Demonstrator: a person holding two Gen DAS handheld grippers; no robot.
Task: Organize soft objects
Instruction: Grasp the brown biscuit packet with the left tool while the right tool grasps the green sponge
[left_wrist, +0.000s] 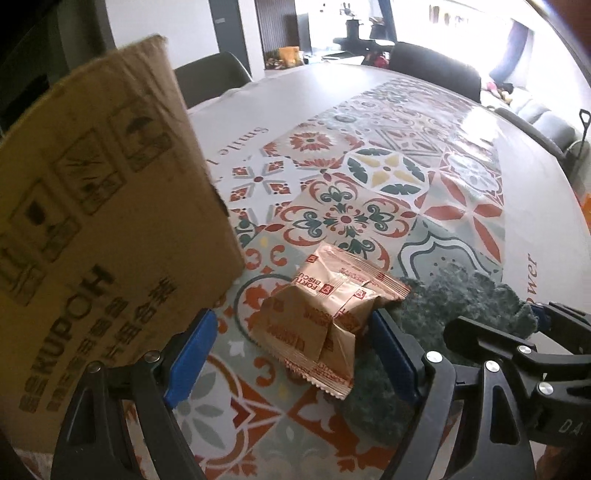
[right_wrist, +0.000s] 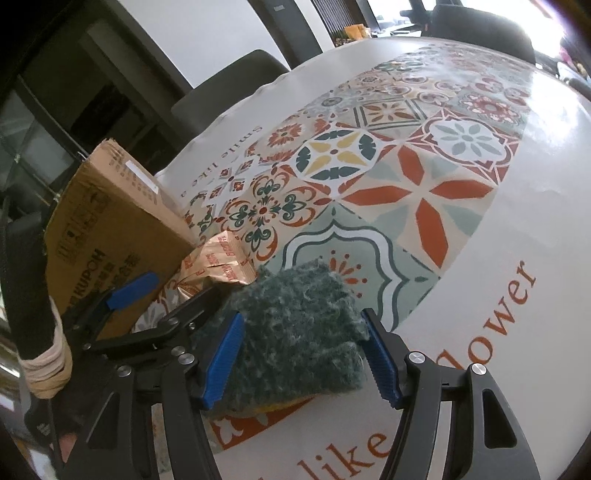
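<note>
Beside cardboard box (left_wrist: 110, 229), contents unseen, left gripper (left_wrist: 291, 354) spread around biscuit packets (left_wrist: 325, 314), right gripper (right_wrist: 303, 354) spread around sponge (right_wrist: 295, 325)

The cardboard box (left_wrist: 107, 206) runs off the left edge of the left wrist view; its top and far side cannot be seen, and its printed symbols are blurred. The biscuit packets (right_wrist: 218, 264) are largely hidden in the right wrist view behind the box corner and the left gripper (right_wrist: 166, 295). The green scouring pad (left_wrist: 454, 299) is partly covered by the right gripper (left_wrist: 517, 332) in the left wrist view. The lettering on the tablecloth (right_wrist: 480, 240) is cut off at the lower edge. Items in the far room are too small to identify.
</note>
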